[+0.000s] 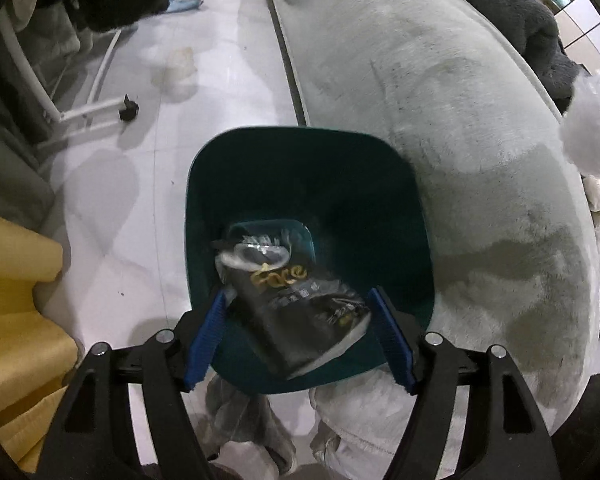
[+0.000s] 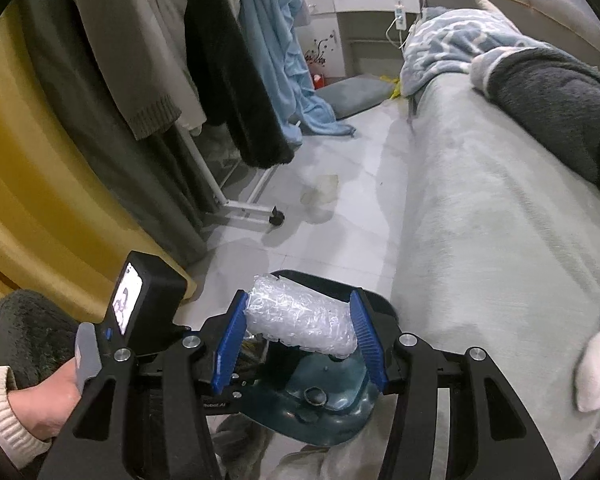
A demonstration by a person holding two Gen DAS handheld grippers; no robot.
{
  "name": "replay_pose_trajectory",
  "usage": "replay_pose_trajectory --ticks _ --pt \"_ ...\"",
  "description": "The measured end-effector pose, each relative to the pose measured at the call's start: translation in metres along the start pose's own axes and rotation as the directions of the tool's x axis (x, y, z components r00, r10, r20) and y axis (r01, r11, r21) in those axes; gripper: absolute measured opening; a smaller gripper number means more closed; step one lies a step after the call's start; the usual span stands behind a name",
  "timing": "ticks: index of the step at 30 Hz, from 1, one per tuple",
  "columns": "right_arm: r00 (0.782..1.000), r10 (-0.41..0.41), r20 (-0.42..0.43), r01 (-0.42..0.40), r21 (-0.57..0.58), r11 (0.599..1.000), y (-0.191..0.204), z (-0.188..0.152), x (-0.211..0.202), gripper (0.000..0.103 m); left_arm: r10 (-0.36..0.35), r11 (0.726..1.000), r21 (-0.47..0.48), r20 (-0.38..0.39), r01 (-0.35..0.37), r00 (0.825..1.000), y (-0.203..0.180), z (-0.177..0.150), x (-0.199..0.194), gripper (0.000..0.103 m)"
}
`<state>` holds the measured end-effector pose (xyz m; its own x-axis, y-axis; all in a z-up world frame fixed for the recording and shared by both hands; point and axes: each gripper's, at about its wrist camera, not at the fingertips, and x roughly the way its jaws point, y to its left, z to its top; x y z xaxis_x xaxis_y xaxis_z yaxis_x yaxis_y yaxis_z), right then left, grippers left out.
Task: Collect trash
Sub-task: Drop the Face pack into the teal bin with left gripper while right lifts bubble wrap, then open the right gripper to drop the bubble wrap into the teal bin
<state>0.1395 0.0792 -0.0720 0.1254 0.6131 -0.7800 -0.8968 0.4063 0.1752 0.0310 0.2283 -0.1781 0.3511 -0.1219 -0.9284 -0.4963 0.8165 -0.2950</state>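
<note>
Teal bin [image 1: 340, 184] sits on the floor against the bed's edge [image 1: 440, 128], a black packet [image 1: 300, 304] inside. Left gripper [image 1: 300, 332] fingers stand apart above it. Right gripper [image 2: 300, 324] fingers clamp a bubble-wrap roll [image 2: 300, 316] over the bin, a clothes rack [image 2: 240, 204] nearby.

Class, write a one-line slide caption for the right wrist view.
Right gripper holds a bubble wrap roll between its jaws above the teal bin, beside the grey bed.
</note>
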Motion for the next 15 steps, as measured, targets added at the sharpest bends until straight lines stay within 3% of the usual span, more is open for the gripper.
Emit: replay_pose_trajectory --ticks 4,10,15 --pt "0.999 -0.002 -0.036 0.002 -0.001 1.0 0.003 -0.001 0.02 0.053 -0.023 1.0 -0.005 0.001 0.023 1.0 0.008 -0.002 -0.004 0.082" --pt "0.995 -0.009 -0.095 0.009 0.005 1.0 0.005 -0.01 0.049 0.053 -0.026 1.0 -0.016 0.049 0.027 0.998 0.02 -0.001 -0.02 0.082" --pt "0.989 -0.027 -0.147 0.03 0.016 0.999 0.001 -0.021 0.07 0.053 -0.031 0.999 -0.011 0.137 0.033 0.99 0.029 0.003 -0.043 0.082"
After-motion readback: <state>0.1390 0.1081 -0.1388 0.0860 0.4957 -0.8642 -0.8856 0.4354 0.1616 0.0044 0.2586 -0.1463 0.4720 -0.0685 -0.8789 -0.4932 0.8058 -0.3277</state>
